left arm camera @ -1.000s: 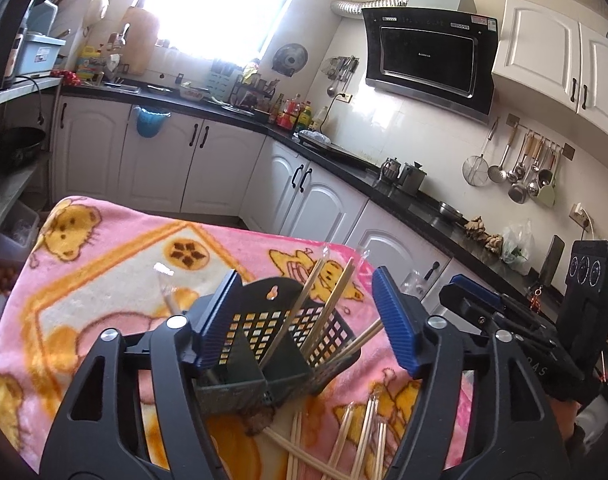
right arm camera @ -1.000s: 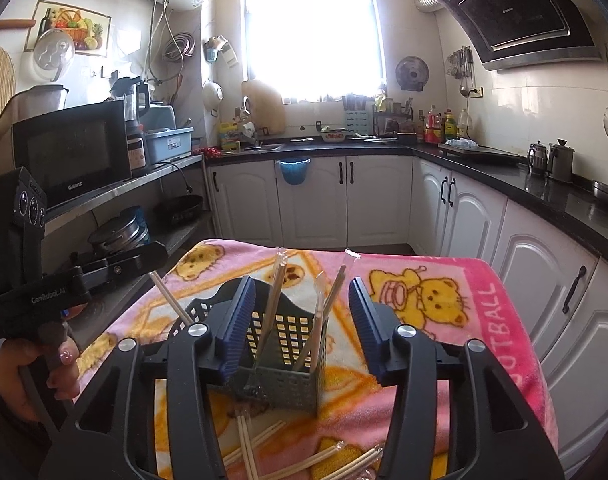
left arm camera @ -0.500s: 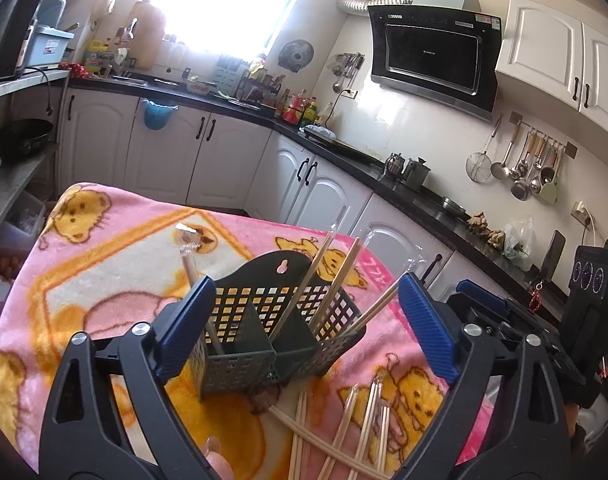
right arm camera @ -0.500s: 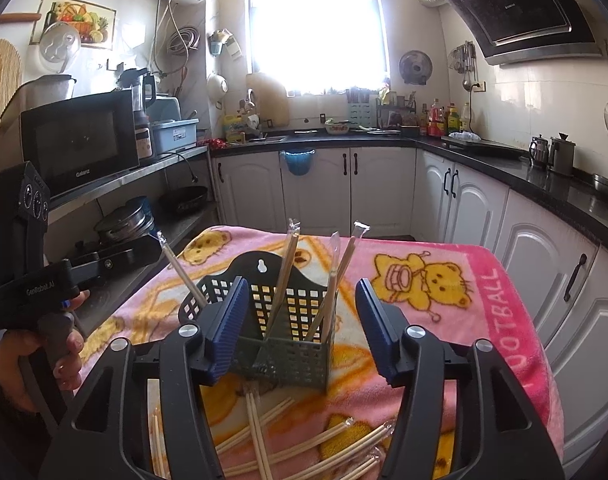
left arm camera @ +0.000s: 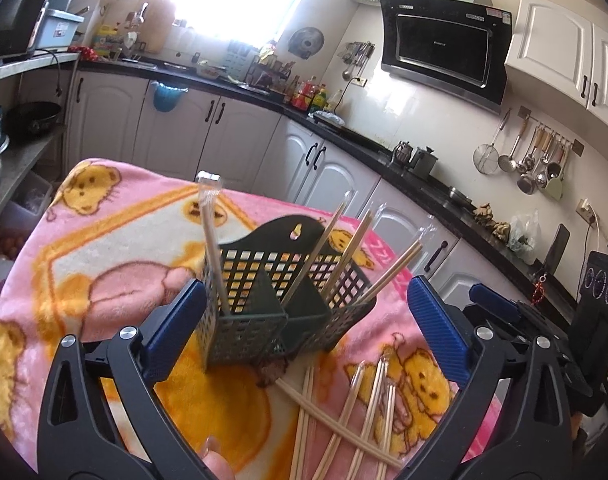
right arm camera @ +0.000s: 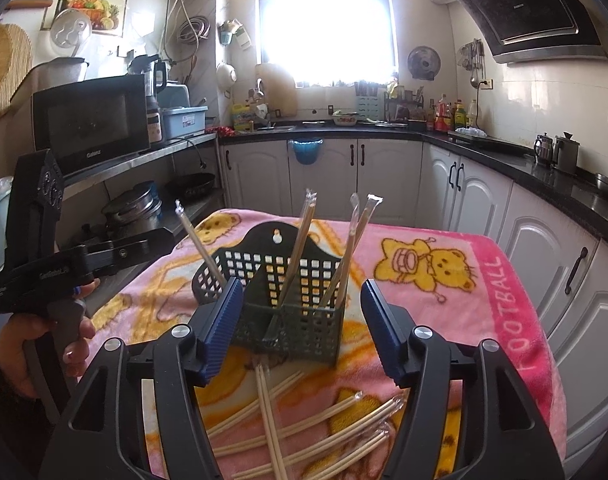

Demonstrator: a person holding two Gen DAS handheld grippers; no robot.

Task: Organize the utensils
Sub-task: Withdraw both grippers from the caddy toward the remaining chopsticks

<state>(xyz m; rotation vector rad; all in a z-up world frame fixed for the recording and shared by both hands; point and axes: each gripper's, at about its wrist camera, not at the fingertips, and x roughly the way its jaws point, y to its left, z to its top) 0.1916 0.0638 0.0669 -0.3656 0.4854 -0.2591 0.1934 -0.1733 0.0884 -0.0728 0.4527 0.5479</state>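
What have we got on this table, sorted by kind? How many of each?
Wrapped chopstick packs standing in the basket: 4
Basket: 1
Claws: 2, left claw and right claw, both just opening, basket between their fingers, not squeezed
Blanket: 1
Total: 8, plus loose packs on the blanket, too overlapped to count

A: Where does the left wrist view sit?
B: Behind the left claw, low and close over the bench's pink blanket, aimed slightly downward toward the range hood side of the kitchen.
A: And the right?
B: Behind the right claw, equally near, facing the window.
A: What do they share?
B: The green basket, seen from different sides, plus the loose chopsticks just before it and the blanket.
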